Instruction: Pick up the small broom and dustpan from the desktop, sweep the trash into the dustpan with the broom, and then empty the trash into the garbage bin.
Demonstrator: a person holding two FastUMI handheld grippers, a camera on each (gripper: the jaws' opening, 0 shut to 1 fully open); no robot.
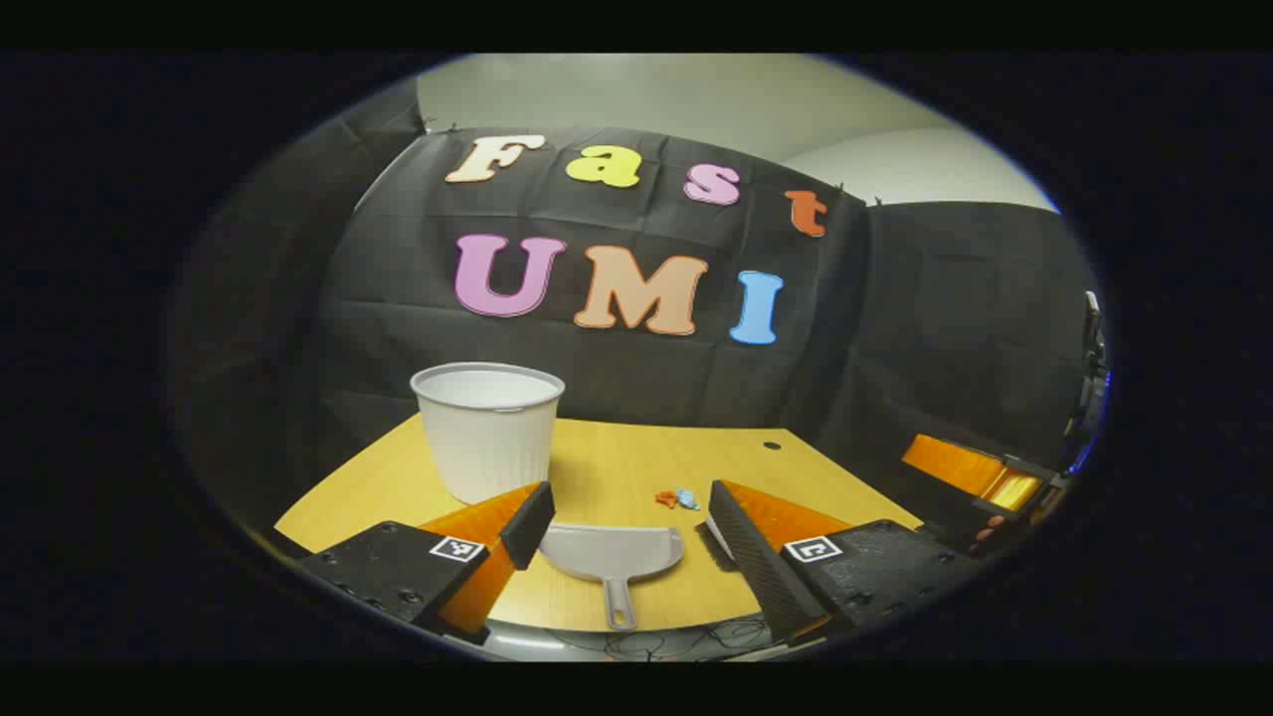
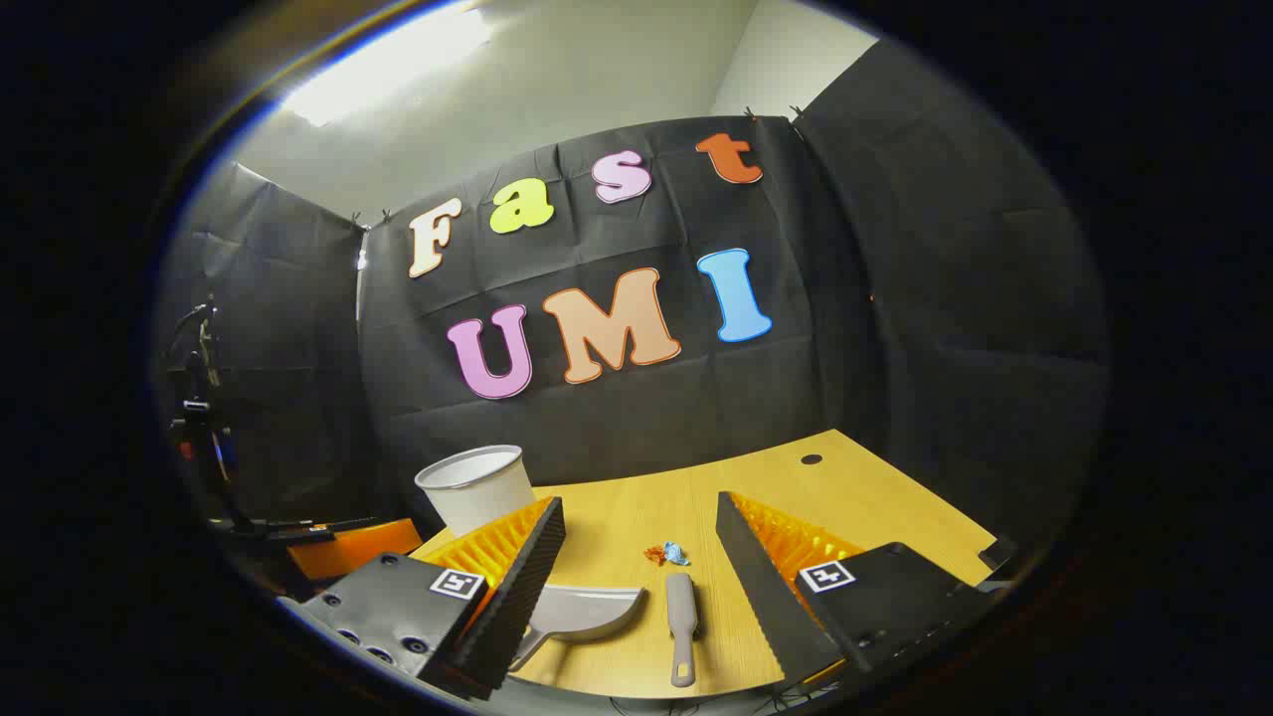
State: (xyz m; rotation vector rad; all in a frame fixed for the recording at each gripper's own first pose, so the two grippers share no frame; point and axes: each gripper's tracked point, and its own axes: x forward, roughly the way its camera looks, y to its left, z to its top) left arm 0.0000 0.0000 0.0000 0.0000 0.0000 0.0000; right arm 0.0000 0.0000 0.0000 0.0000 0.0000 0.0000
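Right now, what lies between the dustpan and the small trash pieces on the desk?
Nothing: in the right gripper view, bare desktop separates the dustpan from the trash.

A wooden desktop [image 1: 617, 467] of pale yellow-brown grain is seen at the foot of the booth's black cloth wall [image 1: 636, 378], which rises directly behind it. A small round hole [image 2: 812, 459] is cut into the desktop near its far right corner. More creased black cloth [image 2: 955, 298] is hung to the right of the desktop, and another panel [image 2: 288, 348] to its left. Above the cloth, a plain pale room wall [image 2: 597, 70] is visible, and a bright patch of light [image 2: 388, 65] is cast high above the desktop's left side.
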